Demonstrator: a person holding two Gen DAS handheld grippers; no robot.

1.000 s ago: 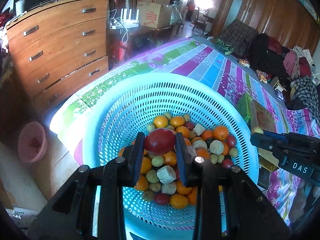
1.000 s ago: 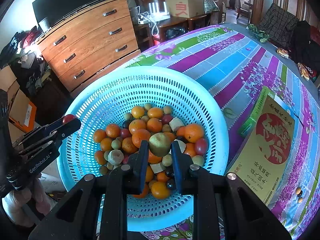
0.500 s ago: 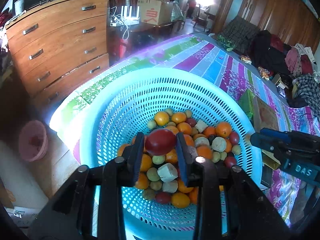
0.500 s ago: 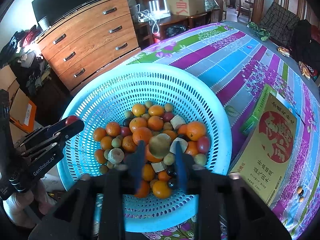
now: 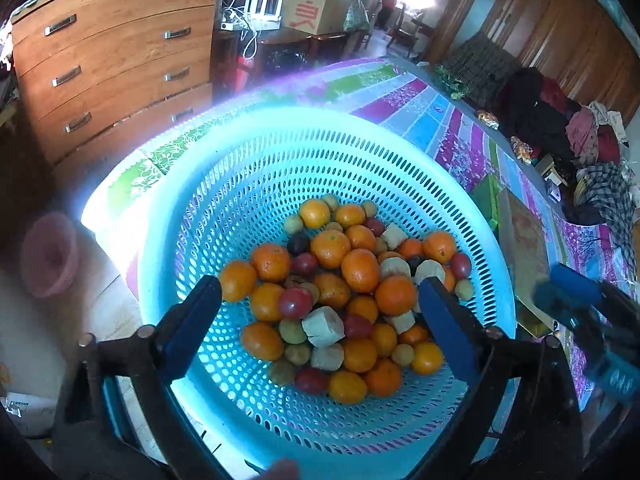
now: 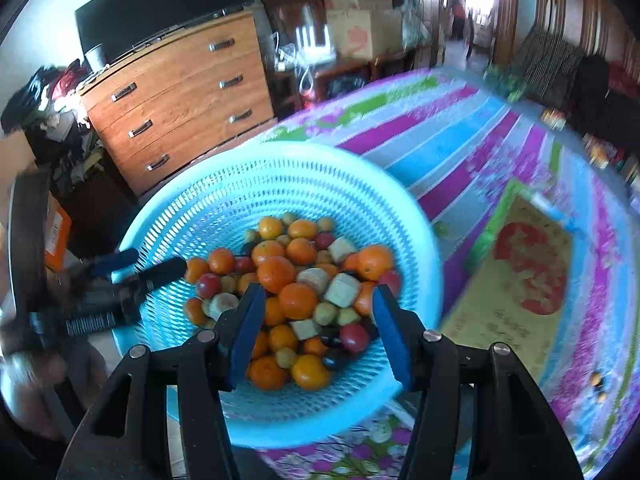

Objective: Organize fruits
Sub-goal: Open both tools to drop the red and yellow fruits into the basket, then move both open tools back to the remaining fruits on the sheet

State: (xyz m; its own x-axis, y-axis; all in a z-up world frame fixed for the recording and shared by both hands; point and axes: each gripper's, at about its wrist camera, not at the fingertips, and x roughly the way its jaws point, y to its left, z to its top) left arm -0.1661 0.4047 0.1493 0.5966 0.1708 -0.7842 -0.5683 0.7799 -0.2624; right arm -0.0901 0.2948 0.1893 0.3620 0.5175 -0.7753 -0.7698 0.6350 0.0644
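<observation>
Left gripper [image 5: 320,312] and right gripper [image 6: 318,328] have just been opening, both spread, nothing held, above the basket [image 5: 248,184]; its near rim is cut off.

Pale blue basket [image 5: 192,216], striped floral tablecloth [image 6: 460,152]

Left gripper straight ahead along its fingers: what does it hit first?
Likely the fruit pile in the blue basket, around the small red fruit. The left gripper is open and empty; depth unclear.
</observation>
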